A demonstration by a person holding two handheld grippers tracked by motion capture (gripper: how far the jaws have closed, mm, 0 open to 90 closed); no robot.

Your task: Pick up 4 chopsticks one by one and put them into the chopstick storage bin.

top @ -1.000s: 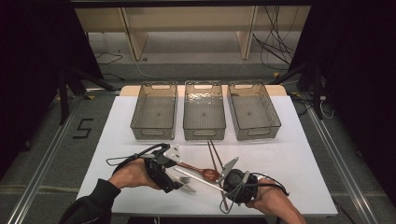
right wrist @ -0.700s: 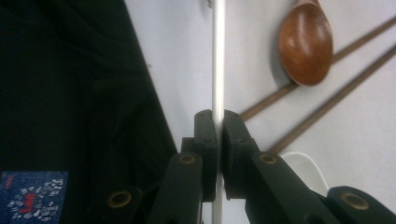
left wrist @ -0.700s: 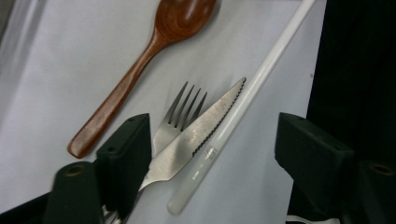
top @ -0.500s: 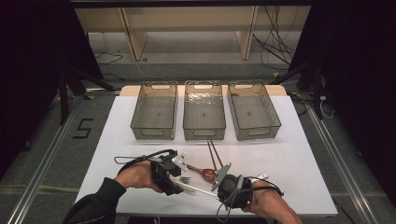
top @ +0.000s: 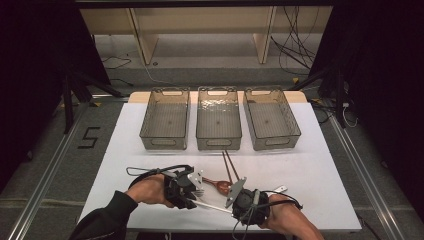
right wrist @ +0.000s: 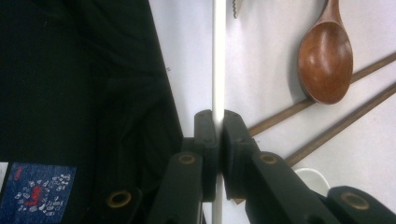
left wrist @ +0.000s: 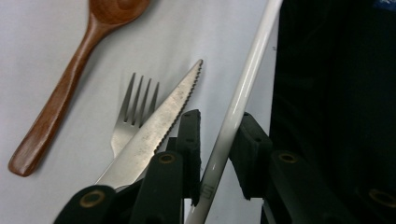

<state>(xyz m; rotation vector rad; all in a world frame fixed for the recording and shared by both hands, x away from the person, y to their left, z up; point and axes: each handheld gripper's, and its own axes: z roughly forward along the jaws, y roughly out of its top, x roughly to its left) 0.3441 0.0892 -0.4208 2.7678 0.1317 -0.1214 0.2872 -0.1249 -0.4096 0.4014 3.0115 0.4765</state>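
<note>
While the right hand-held gripper (right wrist: 215, 122) clamps one end of a white chopstick (left wrist: 236, 109) low over the tabletop (top: 320, 165), the left hand-held gripper (left wrist: 215, 127) straddles it half-open; closing askew could twist it free or nudge the knife (left wrist: 156, 133) beside it.

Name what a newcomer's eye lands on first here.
A thin white chopstick bridges both grippers at the table's near edge: the right gripper is clamped on it, the left gripper's jaws sit around it, gapped. Beside it lie a wooden spoon, a fork and a serrated knife.
</note>
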